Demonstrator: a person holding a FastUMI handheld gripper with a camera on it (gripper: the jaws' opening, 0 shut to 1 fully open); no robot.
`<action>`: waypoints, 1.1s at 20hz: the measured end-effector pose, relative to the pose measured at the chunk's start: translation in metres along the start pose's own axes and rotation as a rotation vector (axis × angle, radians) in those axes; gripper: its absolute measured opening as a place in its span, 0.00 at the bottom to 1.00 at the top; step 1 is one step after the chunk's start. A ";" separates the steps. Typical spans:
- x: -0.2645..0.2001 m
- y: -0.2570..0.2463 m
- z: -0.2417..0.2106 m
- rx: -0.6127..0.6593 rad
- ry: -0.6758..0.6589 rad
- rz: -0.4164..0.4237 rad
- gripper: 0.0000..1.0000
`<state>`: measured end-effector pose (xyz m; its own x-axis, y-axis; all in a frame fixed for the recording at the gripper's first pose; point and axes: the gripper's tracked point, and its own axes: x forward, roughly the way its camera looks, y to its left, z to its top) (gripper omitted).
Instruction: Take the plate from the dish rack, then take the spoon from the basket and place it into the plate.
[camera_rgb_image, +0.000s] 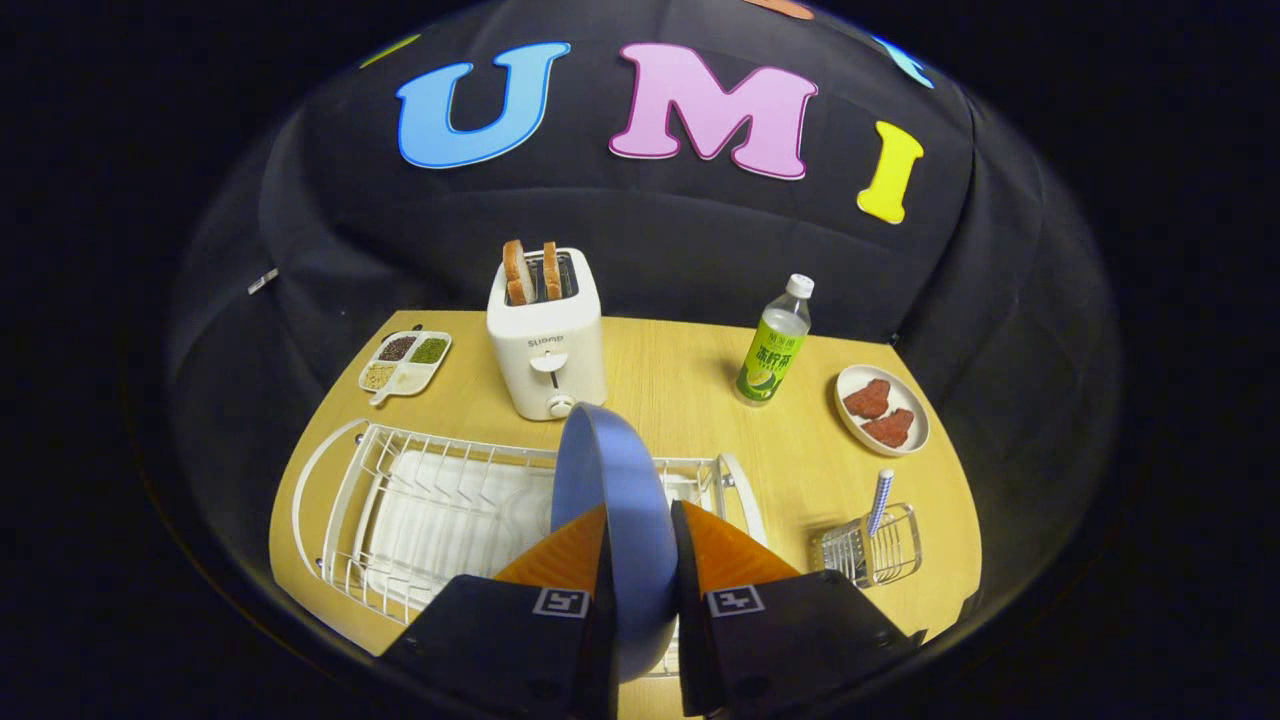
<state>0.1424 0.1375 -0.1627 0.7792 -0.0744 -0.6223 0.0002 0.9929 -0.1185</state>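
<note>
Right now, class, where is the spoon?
In the gripper view, the spoon stands upright in the small wire basket on the table, right of the dish rack and the fingers gripping the blue plate, below the dish of meat.

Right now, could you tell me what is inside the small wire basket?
A spoon stands upright in the wire basket, handle poking above the rim. Its bowl end is hidden behind the wires. Nothing else is visible inside.

The blue plate (610, 500) stands on edge over the white wire dish rack (440, 505). The spoon (880, 500), seemingly striped, stands upright in the small wire basket (870, 550) beside the rack.
</note>
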 end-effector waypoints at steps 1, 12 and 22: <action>0.000 -0.002 0.003 -0.022 -0.014 -0.005 0.27; -0.023 -0.015 0.020 0.068 -0.056 0.086 0.25; -0.121 -0.114 -0.061 0.223 -0.025 0.316 0.24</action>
<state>0.0100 0.0276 -0.1210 0.7777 0.2377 -0.5820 -0.1078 0.9625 0.2491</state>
